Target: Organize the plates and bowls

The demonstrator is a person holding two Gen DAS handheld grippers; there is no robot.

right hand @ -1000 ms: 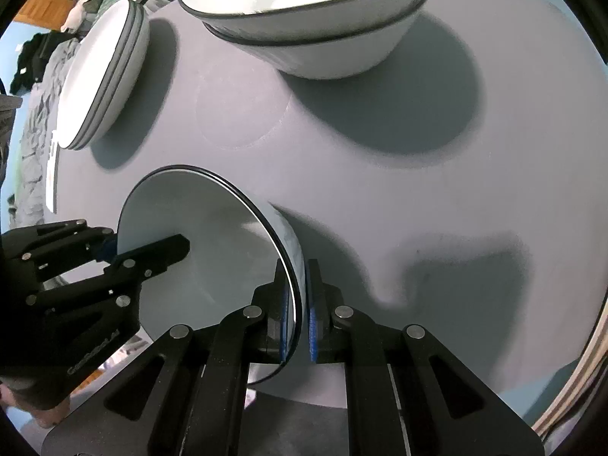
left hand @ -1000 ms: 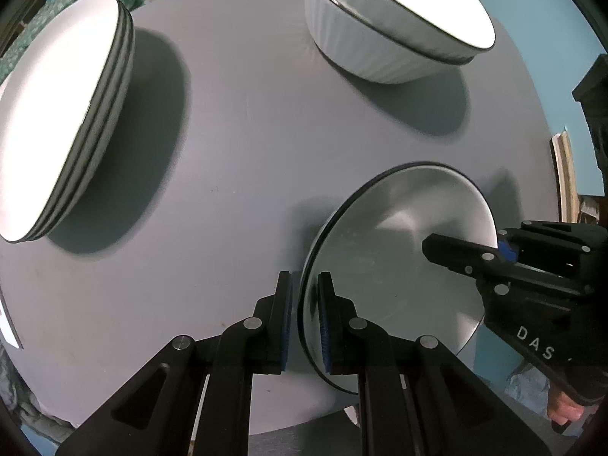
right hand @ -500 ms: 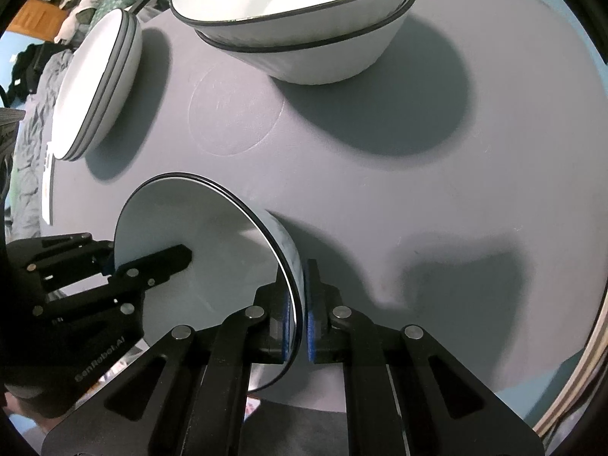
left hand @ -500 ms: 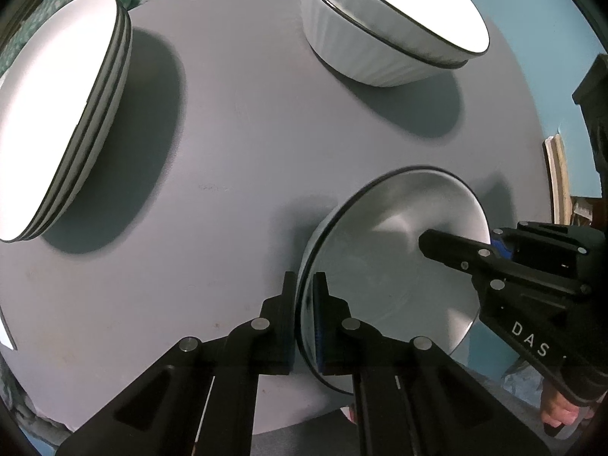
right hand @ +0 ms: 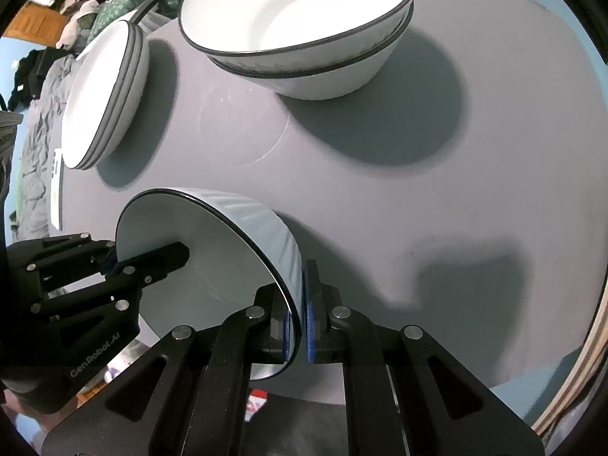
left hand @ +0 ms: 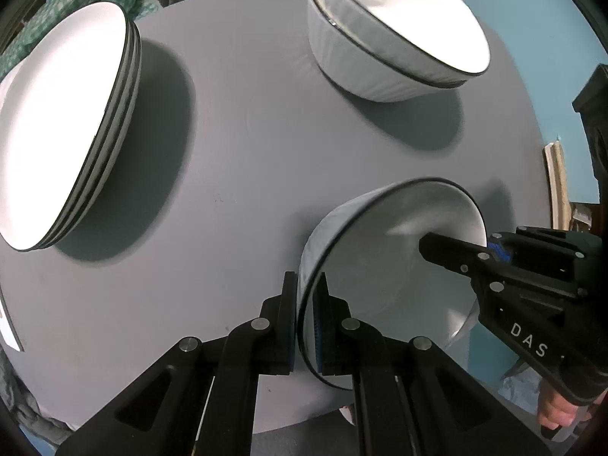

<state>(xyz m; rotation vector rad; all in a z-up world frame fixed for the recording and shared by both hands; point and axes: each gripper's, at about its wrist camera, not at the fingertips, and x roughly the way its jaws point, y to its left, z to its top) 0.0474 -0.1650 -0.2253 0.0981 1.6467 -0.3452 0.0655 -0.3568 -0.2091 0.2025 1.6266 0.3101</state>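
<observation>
both grippers clamped on one bowl (left hand: 383,277)
two stacked bowls (right hand: 304,38) far; plate stack (left hand: 60,133) left, count unclear.

I count three bowls (left hand: 387,266): one at five o'clock, two nested (left hand: 395,38) at one o'clock. I see three stacked plates (left hand: 64,121) at nine o'clock.

Dim room, hard overhead light, deep shadows, fisheye-warped edges

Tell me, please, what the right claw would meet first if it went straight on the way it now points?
Probably the stacked bowls. The right claw, shut on the rim of the held bowl, points across bare table toward them. It sits above the table, so depth is uncertain.
</observation>
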